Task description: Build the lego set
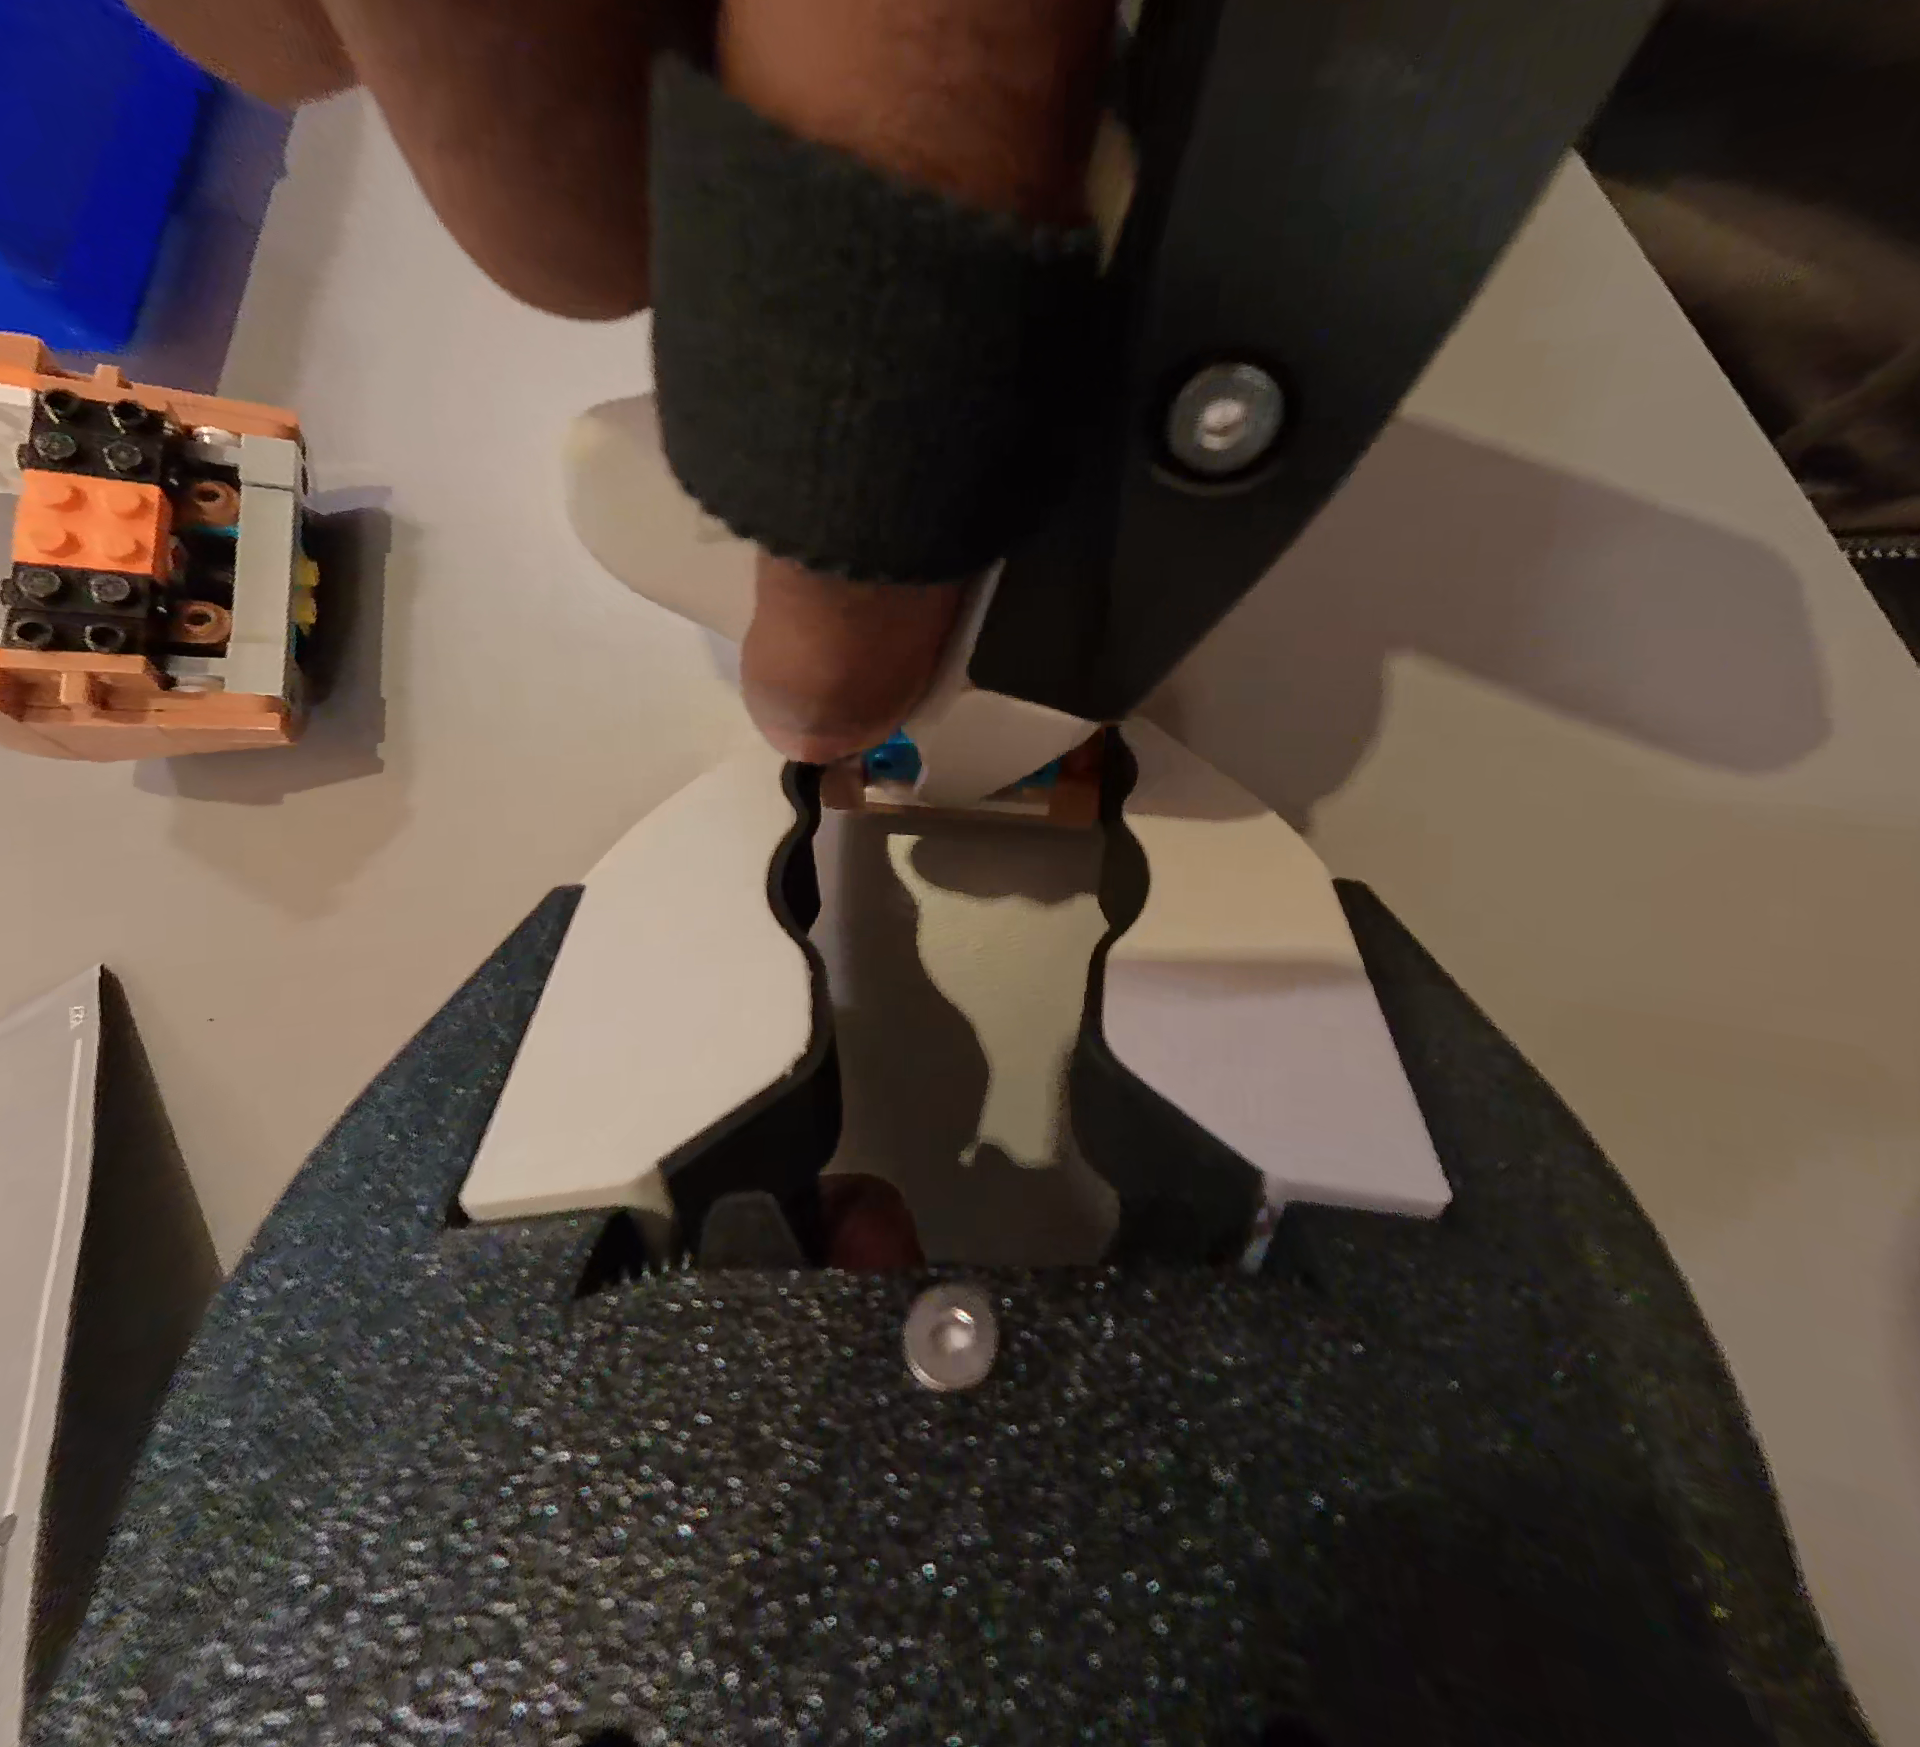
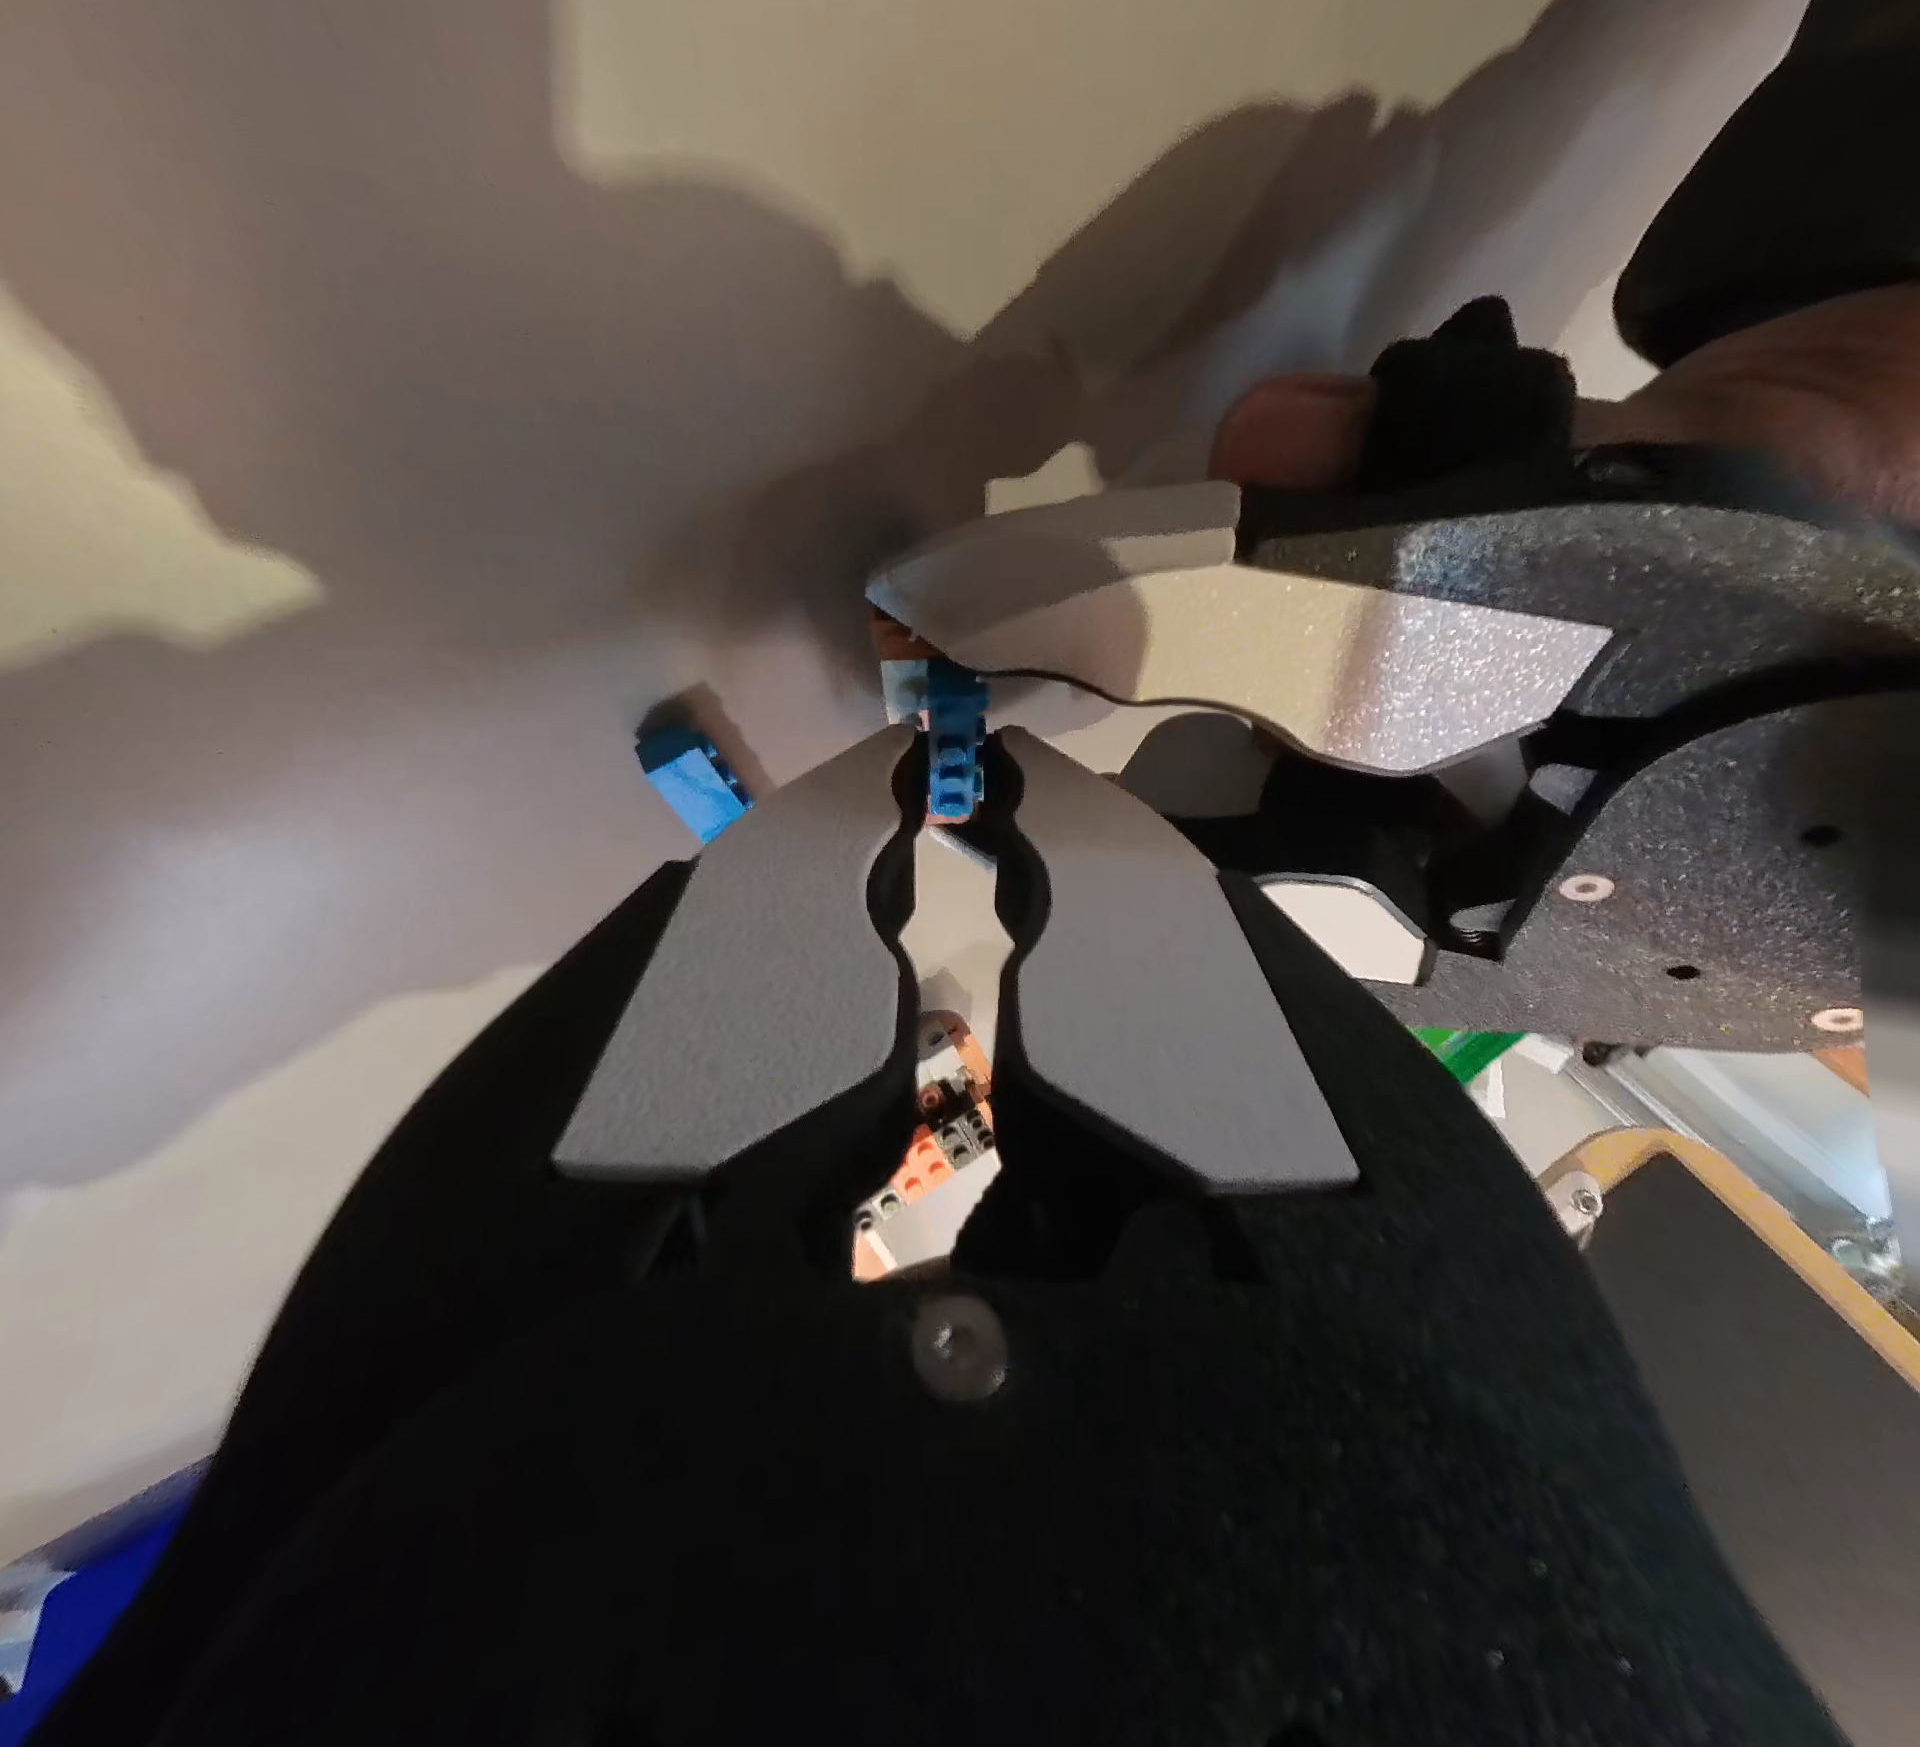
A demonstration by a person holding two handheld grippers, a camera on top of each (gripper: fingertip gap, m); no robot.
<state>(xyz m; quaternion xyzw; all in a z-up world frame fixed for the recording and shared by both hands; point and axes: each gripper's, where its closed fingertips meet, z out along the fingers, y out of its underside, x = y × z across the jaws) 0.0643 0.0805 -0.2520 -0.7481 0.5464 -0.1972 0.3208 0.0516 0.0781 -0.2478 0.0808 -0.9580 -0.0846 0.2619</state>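
Observation:
My left gripper (image 1: 958, 775) is shut on a small tan plate piece (image 1: 961, 802) with blue parts on top, held above the white table (image 1: 1558, 970). My right gripper (image 2: 958, 747) is shut on a small blue brick (image 2: 954, 767) and holds it against that piece. In the left wrist view the right gripper (image 1: 977, 723) comes down from above with a hand on it. In the right wrist view the left gripper (image 2: 894, 648) enters from the right. The joint between the two pieces is mostly hidden by the fingers.
A partly built orange, black and grey model (image 1: 145, 554) sits on the table at the left; it also shows in the right wrist view (image 2: 935, 1136). A loose blue brick (image 2: 691, 778) lies on the table. A blue bin (image 1: 83, 191) stands at the far left. A white booklet (image 1: 42, 1282) lies nearby. My left and right fingertips are right by each other.

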